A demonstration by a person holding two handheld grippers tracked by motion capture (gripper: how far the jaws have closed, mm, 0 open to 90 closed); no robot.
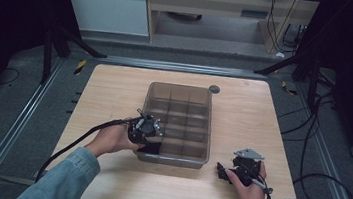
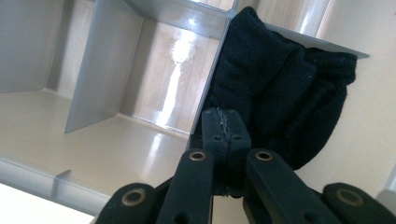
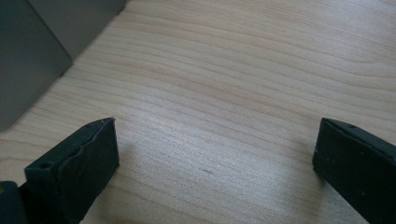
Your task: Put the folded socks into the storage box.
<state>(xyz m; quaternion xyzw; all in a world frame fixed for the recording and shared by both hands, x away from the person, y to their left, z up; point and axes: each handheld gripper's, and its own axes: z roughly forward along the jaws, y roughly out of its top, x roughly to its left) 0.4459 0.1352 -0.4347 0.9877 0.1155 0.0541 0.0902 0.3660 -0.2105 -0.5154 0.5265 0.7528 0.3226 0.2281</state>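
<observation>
The left gripper (image 2: 223,125) is seen with its jaws pressed together, nothing visibly caught between them. Just beyond and to the right of its tips, the black sock (image 2: 285,93) is bunched in the near-left compartment of the divided bin (image 1: 151,92). The right gripper (image 3: 215,154) is held wide apart over the table (image 3: 243,70), well away from the sock.
</observation>
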